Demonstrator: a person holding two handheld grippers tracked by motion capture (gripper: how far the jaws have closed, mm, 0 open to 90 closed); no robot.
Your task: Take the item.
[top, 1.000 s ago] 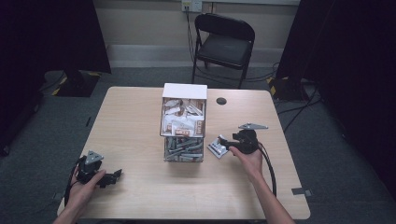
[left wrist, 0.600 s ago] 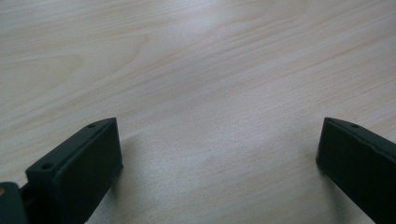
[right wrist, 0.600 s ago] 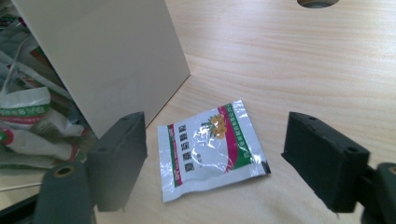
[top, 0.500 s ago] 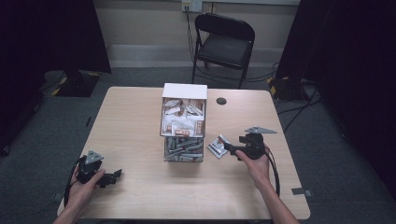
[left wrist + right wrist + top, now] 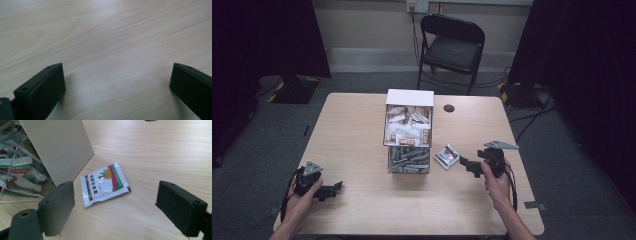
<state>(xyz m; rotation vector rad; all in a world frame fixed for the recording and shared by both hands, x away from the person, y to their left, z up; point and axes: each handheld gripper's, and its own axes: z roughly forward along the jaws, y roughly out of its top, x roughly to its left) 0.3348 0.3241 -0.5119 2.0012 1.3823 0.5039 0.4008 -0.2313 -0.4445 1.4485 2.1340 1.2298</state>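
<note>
Fingers (image 5: 60, 207) of the right gripper (image 5: 115, 210) are spread wide with nothing between them. They point at a small packet (image 5: 105, 183) that lies flat on the bench (image 5: 162, 152). The packet is white with red and green on it and a yellow flower picture. It sits just beside the box (image 5: 60, 147), close to its plain side wall but not touching it, I think. From above, the packet (image 5: 447, 156) lies to the right of the box (image 5: 408, 132), and the right gripper (image 5: 472, 166) is near it, held low by the person's right hand (image 5: 494, 177).

The box stands in the middle of the bench (image 5: 352, 125). It has clear walls, so you can see many more packets piled inside, up top and down low. The lone packet looks like one of that same kind, lying outside by itself. My guess is that the wide gap is there so the fingers can go on both sides of the packet and pinch it. Because it lies so flat, getting under an edge may be hard.

The left gripper (image 5: 332, 190) rests far away at the near left corner, in the left hand (image 5: 304, 197). Its fingers (image 5: 45, 87) are also spread apart and hold nothing, with bare wood between them. It seems to be waiting out of the way.
</note>
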